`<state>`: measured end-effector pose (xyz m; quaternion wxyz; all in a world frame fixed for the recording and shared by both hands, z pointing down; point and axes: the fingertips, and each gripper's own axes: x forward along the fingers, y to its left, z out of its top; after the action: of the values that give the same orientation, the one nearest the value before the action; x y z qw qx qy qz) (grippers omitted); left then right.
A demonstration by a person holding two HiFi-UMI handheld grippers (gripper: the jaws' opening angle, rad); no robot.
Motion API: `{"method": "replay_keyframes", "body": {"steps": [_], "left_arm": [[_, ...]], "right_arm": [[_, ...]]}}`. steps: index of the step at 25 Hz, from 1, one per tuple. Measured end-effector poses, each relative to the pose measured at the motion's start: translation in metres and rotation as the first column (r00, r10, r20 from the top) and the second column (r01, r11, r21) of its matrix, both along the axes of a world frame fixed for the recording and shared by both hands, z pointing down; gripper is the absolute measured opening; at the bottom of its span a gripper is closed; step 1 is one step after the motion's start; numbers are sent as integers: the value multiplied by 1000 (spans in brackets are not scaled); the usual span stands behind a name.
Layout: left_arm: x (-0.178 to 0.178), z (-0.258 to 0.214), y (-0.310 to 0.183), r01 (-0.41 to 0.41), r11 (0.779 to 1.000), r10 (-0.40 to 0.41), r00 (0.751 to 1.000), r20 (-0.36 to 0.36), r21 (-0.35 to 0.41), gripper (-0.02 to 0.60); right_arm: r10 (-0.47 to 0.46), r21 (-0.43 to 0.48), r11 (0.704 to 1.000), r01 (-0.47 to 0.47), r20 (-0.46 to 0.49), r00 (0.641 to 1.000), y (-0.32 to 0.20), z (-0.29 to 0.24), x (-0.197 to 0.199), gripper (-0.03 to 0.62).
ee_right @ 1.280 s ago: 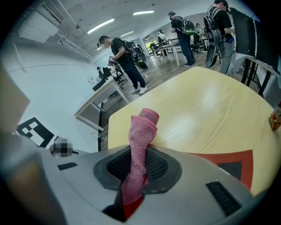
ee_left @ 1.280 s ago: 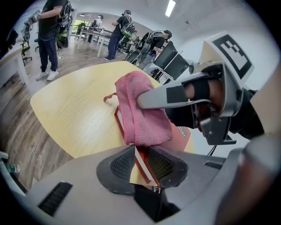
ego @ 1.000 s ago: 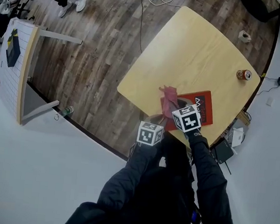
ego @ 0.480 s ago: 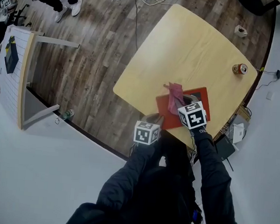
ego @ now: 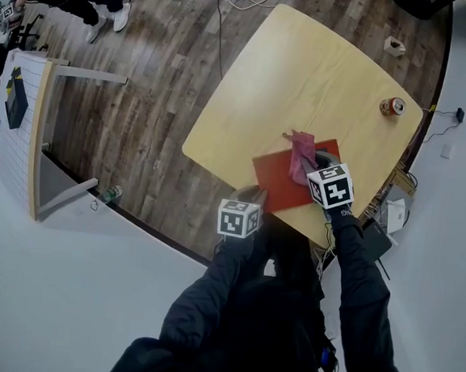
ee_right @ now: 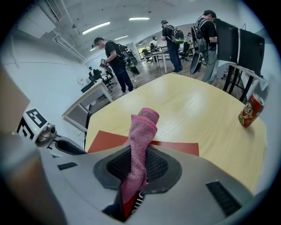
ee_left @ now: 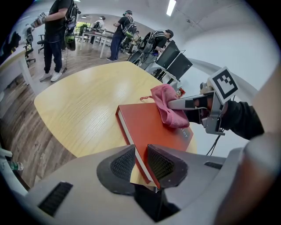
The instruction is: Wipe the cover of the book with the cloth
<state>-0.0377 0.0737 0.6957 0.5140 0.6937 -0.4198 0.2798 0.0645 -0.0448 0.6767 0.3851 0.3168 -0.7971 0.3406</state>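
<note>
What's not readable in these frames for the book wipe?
- Book cover print: left gripper view, cloth covers part, rest too small.
- Cloth-to-cover contact: right gripper view, the right gripper body hides it.
- Book's near corner: left gripper view, buried between the fingers of the left gripper.
- Can label: right gripper view, too small.

Head view: the right gripper (ego: 316, 161) sits over the book's (ego: 276, 175) right end, so that corner's hidden, and the cloth (ego: 302, 153) covers part of the cover. The book's near corner vanishes between the left gripper's (ee_left: 141, 163) jaws. The right gripper view only gets a red strip of book. The can (ego: 391, 107) label by the table's (ego: 308, 66) right edge is too small to read, and so is the little thing (ego: 393, 46) at the far edge.
</note>
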Motion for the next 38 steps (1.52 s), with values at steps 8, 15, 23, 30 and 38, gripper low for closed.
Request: {"method": "replay_keyframes", "body": {"steps": [8, 15, 23, 30, 38], "left_arm": [[1, 0, -1, -3, 1000, 3, 1000, 5, 3, 107], [1, 0, 0, -3, 1000, 3, 1000, 6, 4, 107], [2, 0, 1, -6, 1000, 6, 1000, 10, 10, 107], [2, 0, -1, 1, 1000, -1, 1000, 2, 12, 107], [2, -1, 1, 1, 1000, -1, 1000, -4, 12, 107]], "right_arm": [[46, 18, 999, -46, -31, 998, -12, 0, 34, 78], [71, 26, 997, -69, -50, 996, -17, 0, 55, 78], [115, 45, 993, -111, -105, 988, -20, -4, 84, 78], [68, 55, 996, -67, -13, 998, -7, -33, 56, 78], [-77, 2, 997, 78, 173, 982, 35, -60, -27, 77]]}}
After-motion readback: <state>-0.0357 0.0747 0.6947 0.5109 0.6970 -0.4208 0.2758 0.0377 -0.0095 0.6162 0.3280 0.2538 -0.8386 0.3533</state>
